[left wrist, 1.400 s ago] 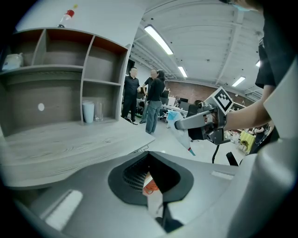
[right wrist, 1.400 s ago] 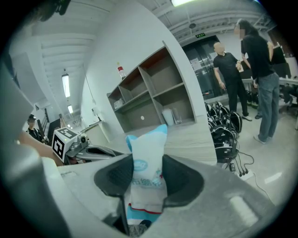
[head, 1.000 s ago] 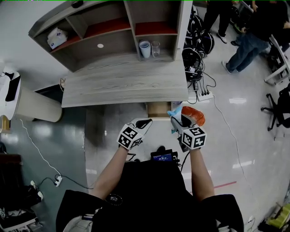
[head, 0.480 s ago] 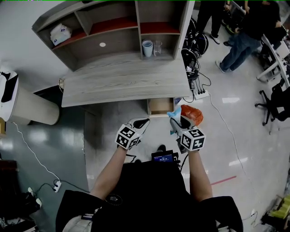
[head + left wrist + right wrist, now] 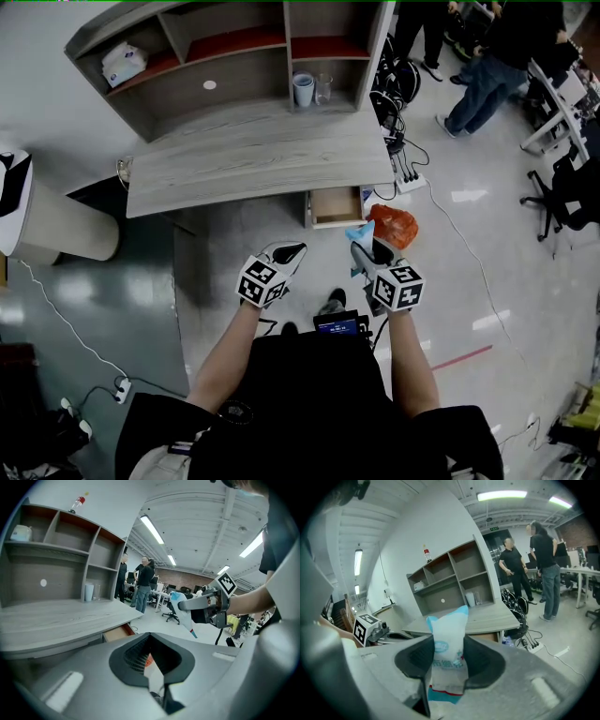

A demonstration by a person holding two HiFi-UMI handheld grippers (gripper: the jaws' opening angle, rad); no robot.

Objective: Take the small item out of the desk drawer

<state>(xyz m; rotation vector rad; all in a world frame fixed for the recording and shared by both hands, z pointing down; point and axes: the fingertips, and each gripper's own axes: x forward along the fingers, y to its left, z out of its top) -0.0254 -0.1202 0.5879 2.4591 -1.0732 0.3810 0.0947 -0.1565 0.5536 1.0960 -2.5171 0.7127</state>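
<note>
The wooden desk drawer [image 5: 336, 206] stands pulled out under the right end of the grey desk [image 5: 253, 159]. My right gripper [image 5: 362, 251] is shut on a small white and light-blue packet [image 5: 358, 233], held upright in the air in front of the drawer. In the right gripper view the packet [image 5: 449, 644] stands between the pads of the right gripper [image 5: 449, 668]. My left gripper [image 5: 284, 255] hovers to the left at the same height, shut with nothing in it. The left gripper [image 5: 152, 662] view shows the packet [image 5: 182, 610] off to the right.
An orange plastic bag [image 5: 394, 225] lies on the floor right of the drawer, by a power strip [image 5: 409, 183] and cables. The hutch holds a cup [image 5: 302, 89], a glass [image 5: 323, 90] and a tissue pack [image 5: 122, 64]. People stand at the far right [image 5: 483, 66].
Both grippers and the desk have drifted apart in view as I back away; more of the drawer shows. The right gripper still holds the packet.
</note>
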